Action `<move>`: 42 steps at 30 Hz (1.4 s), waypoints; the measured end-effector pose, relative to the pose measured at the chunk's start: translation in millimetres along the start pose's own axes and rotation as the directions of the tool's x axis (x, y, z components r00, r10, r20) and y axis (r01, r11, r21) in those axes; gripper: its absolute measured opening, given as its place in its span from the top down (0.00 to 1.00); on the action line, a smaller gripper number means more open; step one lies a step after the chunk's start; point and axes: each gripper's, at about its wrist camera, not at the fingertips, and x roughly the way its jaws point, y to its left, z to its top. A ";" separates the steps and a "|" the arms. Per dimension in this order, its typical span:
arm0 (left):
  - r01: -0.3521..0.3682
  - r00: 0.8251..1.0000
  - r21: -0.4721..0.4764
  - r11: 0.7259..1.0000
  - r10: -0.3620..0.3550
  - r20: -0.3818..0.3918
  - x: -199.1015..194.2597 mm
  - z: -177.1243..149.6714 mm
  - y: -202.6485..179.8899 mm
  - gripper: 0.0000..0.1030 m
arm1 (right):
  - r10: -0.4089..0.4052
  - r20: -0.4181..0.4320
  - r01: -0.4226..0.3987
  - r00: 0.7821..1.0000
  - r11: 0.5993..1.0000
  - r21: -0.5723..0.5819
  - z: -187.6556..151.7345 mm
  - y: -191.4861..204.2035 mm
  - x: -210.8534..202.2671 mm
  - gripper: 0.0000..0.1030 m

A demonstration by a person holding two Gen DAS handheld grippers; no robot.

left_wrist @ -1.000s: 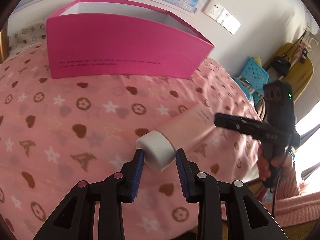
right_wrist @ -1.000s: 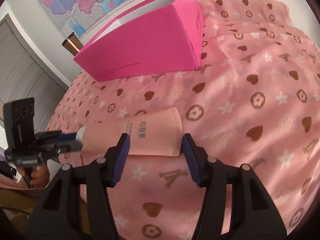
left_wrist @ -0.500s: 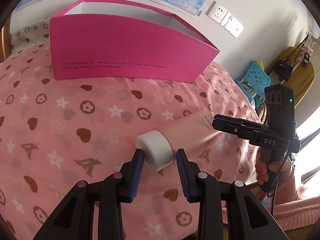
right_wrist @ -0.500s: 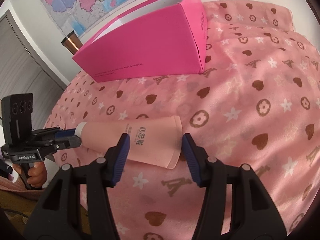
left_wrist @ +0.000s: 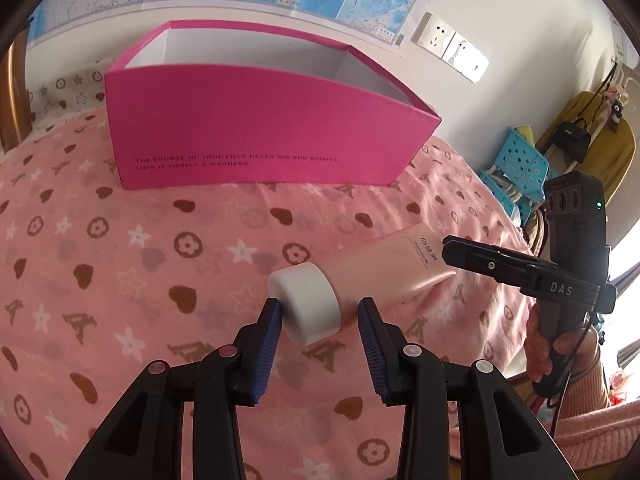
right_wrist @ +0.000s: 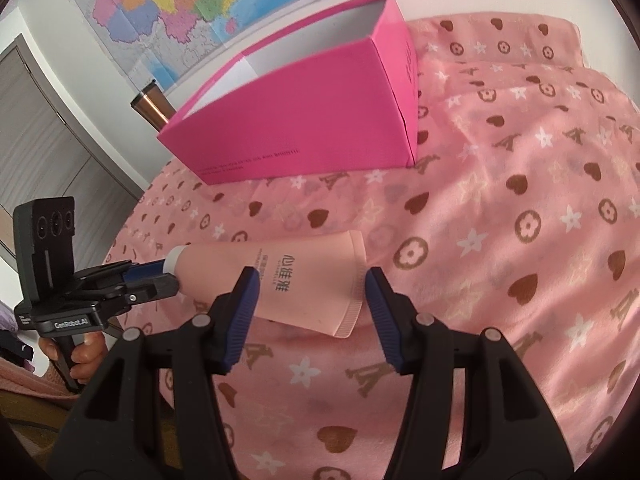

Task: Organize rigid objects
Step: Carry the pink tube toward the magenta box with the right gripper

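Observation:
A pale pink tube (left_wrist: 392,268) with a white cap (left_wrist: 306,304) is held off the pink bedspread between both grippers. My left gripper (left_wrist: 320,320) has its jaws around the cap, the left pad touching it and a small gap on the right. My right gripper (right_wrist: 308,292) has its jaws around the tube's flat crimped end (right_wrist: 352,292); it also shows in the left wrist view (left_wrist: 472,254). An open magenta box (left_wrist: 260,136) with white inside stands beyond the tube, also in the right wrist view (right_wrist: 304,120).
The bed is covered by a pink patterned bedspread (left_wrist: 120,248). A wall with maps is behind the box. A copper cup (right_wrist: 150,106) stands left of the box. Blue crates (left_wrist: 520,164) and a yellow chair are off the bed's right side.
Both grippers have risen with the tube between them and moved toward the box. The tube's crimped end now hangs above the bedspread.

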 end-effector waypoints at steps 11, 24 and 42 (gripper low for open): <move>-0.012 0.999 0.033 0.999 0.010 0.054 -13.8 13.7 -4.3 0.62 | 0.010 0.046 -0.010 0.999 1.000 -0.004 9.3 6.8 -11.3 0.44; -0.028 0.995 0.054 0.998 0.023 0.094 -21.2 22.2 -10.3 0.62 | 0.008 0.069 -0.007 0.998 1.000 -0.016 16.5 10.3 -15.7 0.44; -0.036 0.991 0.079 0.996 0.026 0.130 -27.5 31.2 -13.5 0.62 | 0.003 0.103 0.000 0.995 0.999 -0.037 26.2 14.3 -23.6 0.44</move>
